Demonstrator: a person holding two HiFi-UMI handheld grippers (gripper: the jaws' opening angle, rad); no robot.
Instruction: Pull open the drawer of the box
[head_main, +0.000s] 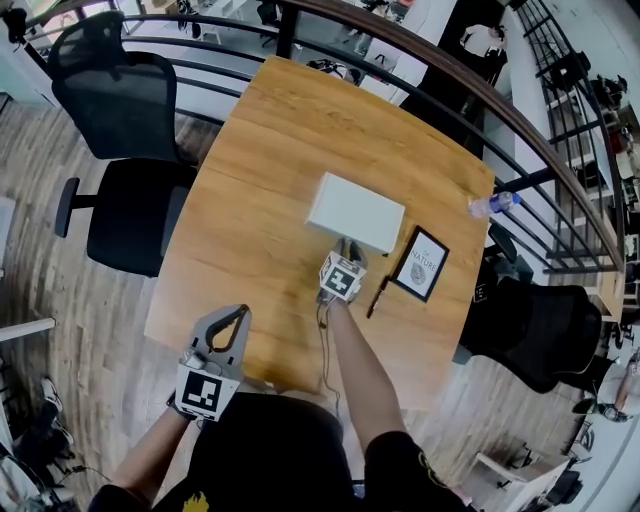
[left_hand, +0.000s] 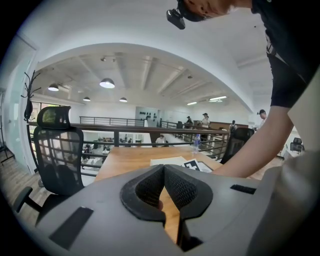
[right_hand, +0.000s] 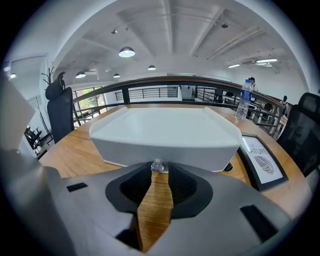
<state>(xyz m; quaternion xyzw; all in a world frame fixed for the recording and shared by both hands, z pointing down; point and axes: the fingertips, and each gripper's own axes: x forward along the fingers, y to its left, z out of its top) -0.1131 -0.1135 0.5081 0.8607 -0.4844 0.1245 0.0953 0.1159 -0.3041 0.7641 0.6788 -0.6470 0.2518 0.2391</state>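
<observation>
Sitting between right claw (right_hand: 160, 169) tips: knob (right_hand: 157, 165)

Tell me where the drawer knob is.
In the right gripper view the knob sits centred on the white box's near face, between the tips of the right tongs.

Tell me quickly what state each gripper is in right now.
Left gripper: closed, nothing between its jaws.
Right gripper: closed on the small clear knob at the front of the flat white box.

Bare tabletop (head_main: 250, 200) is found left of and beyond the box (head_main: 355, 210). Passage on its right is narrowed by a frame (head_main: 420, 263) and pen (head_main: 377, 297).
</observation>
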